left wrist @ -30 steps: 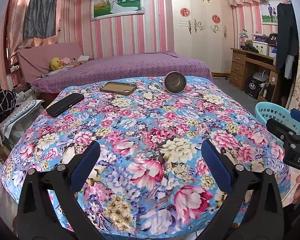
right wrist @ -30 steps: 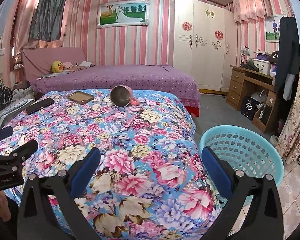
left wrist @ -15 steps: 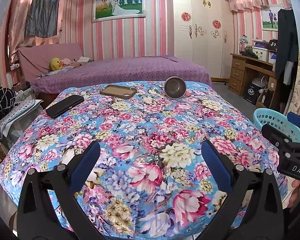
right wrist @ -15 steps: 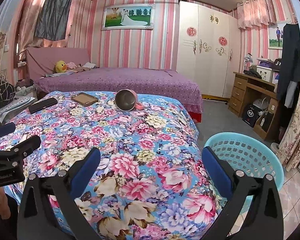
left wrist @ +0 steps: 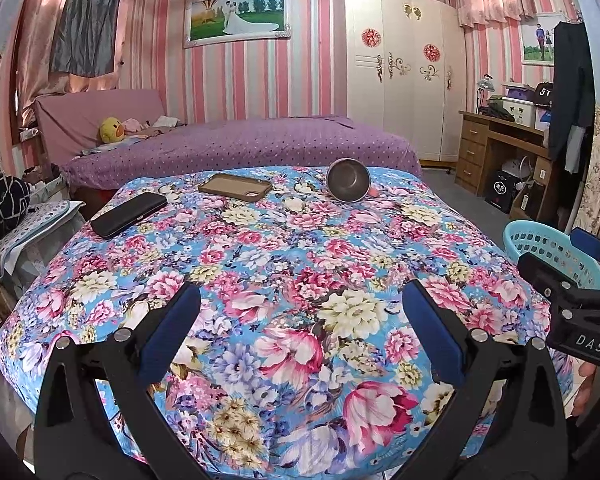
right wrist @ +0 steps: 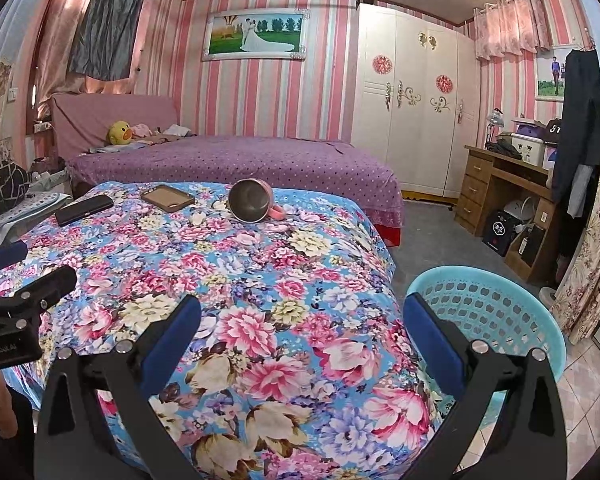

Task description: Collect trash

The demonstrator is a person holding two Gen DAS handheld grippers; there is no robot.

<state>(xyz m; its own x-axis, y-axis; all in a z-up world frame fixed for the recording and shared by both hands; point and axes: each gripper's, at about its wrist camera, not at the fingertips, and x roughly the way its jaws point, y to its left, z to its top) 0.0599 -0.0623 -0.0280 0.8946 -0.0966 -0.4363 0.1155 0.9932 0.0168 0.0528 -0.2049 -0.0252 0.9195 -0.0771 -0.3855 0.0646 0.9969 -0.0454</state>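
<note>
A table with a floral cloth (left wrist: 284, 264) fills both views. Small white crumpled scraps (left wrist: 294, 204) lie at its far side, near a tipped metal cup (left wrist: 348, 179) with a pink handle; one scrap (right wrist: 198, 219) shows left of the cup (right wrist: 250, 201) in the right wrist view. A light blue basket (right wrist: 488, 312) stands on the floor right of the table, also in the left wrist view (left wrist: 548, 246). My left gripper (left wrist: 300, 316) is open and empty over the near edge. My right gripper (right wrist: 302, 316) is open and empty, between table corner and basket.
A black phone (left wrist: 129, 214) and a brown phone case (left wrist: 235, 187) lie at the far left of the table. A purple bed (left wrist: 240, 144) stands behind, a wooden desk (right wrist: 508, 192) at the right. Tiled floor (right wrist: 592, 376) shows beside the basket.
Both grippers have risen and tilted up a little, so the table sits lower in both views. Both stay open and empty. Nothing on the table has moved.
</note>
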